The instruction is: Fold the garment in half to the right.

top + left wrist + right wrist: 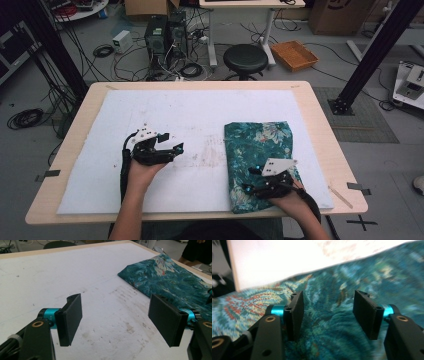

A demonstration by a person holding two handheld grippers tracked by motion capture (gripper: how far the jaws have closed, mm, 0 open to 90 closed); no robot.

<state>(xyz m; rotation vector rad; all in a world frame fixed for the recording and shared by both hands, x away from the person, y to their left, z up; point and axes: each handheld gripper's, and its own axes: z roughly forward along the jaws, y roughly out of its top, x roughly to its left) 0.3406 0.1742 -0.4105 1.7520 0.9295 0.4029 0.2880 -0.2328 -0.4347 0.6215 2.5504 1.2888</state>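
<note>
The folded teal floral-print cloth (pixel 260 162) lies near the tabletop's (pixel 320 125) front right corner on a white sheet (pixel 165 115). Your right gripper (pixel 250 180) hovers above it, fingers apart; your left gripper (pixel 176 148) hangs beside it over the sheet, fingers wide apart.

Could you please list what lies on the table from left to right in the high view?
White mat's bare left part → left gripper, open over the mat → folded teal floral cloth, with the open right gripper over its near end → bare table edge.

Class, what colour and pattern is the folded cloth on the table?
The folded cloth is teal with a floral print, clearest in the left gripper view.
</note>
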